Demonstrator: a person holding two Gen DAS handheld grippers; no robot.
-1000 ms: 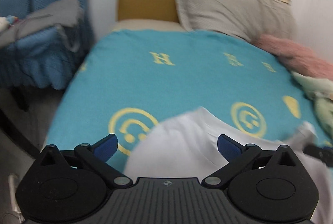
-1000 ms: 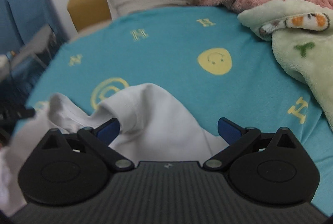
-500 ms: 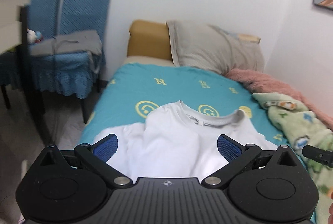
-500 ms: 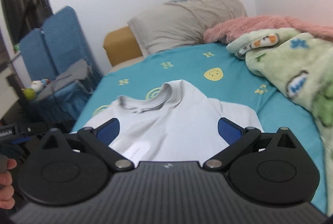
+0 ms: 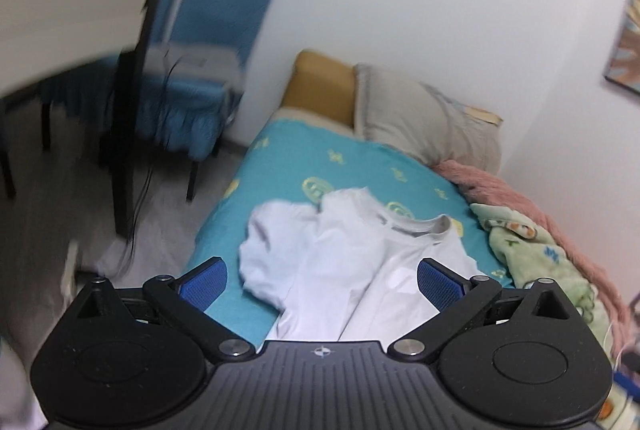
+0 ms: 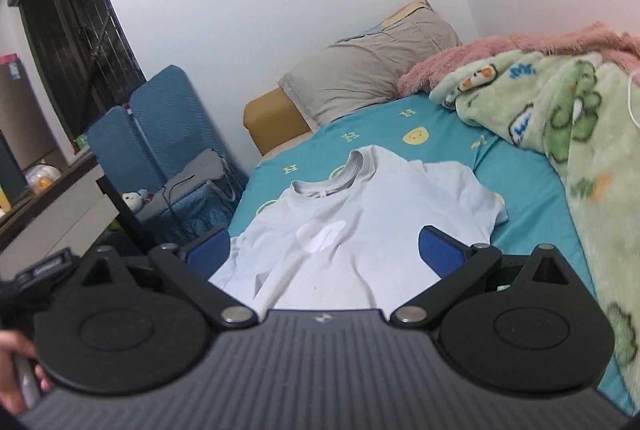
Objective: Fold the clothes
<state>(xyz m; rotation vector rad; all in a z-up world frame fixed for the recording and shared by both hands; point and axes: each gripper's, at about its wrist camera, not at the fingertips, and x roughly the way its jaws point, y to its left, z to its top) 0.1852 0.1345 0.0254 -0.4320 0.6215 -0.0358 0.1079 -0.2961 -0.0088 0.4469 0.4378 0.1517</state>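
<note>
Spread on the bed (image 6: pixel 520 198) ready for folding, the white T-shirt (image 6: pixel 360 230) lies untouched below both tongs (image 5: pixel 322 280) (image 6: pixel 324 254), their fingers apart.

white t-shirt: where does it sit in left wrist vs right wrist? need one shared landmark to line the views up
Left wrist: white t-shirt lies lower centre on the teal bedsheet, between the open left gripper fingers, collar toward the upper right.
Right wrist: white t-shirt lies at centre, just above the open right gripper, collar toward the upper left.
Shared landmark: grey pillow at the head of the bed.
</note>
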